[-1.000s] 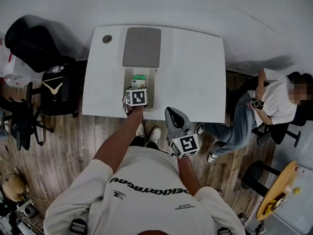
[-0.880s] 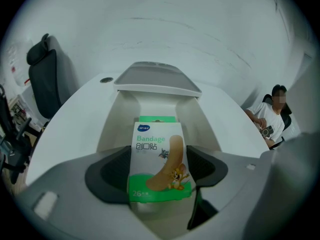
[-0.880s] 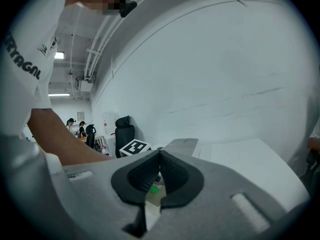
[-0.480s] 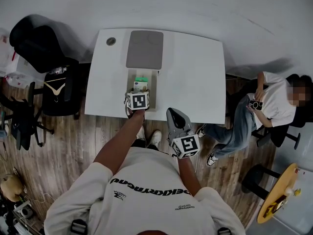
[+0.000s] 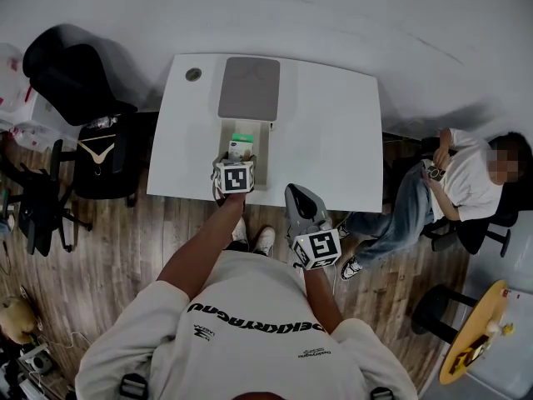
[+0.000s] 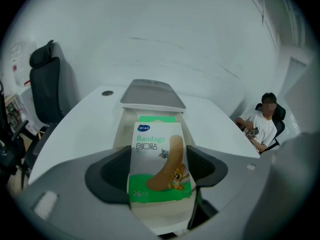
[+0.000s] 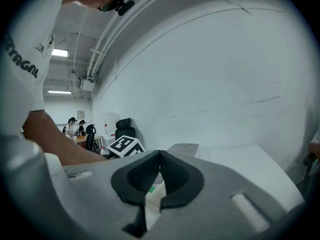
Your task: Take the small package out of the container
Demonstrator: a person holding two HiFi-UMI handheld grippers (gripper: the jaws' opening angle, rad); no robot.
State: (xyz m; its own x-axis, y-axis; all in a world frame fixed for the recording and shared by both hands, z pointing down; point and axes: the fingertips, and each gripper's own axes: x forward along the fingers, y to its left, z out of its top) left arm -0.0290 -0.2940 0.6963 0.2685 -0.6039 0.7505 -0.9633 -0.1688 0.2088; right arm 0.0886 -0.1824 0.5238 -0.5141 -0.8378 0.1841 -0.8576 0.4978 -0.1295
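Indoors, the white table (image 5: 333, 132) bearing the container (image 5: 265, 152) stands on wood flooring (image 5: 125, 248)

White table (image 5: 333, 132) carries a container (image 5: 265, 152) and gray lid (image 5: 249, 88).

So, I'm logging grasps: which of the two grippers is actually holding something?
The left gripper: its jaws clamp the bandage package. The right gripper is shut on nothing.

We're reading "Bandage" and "创口贴" across the top of the package (image 6: 159, 159), with "26" showing on its green band. Shirt (image 5: 250, 307) lettering is coming through upside down, unreadable.
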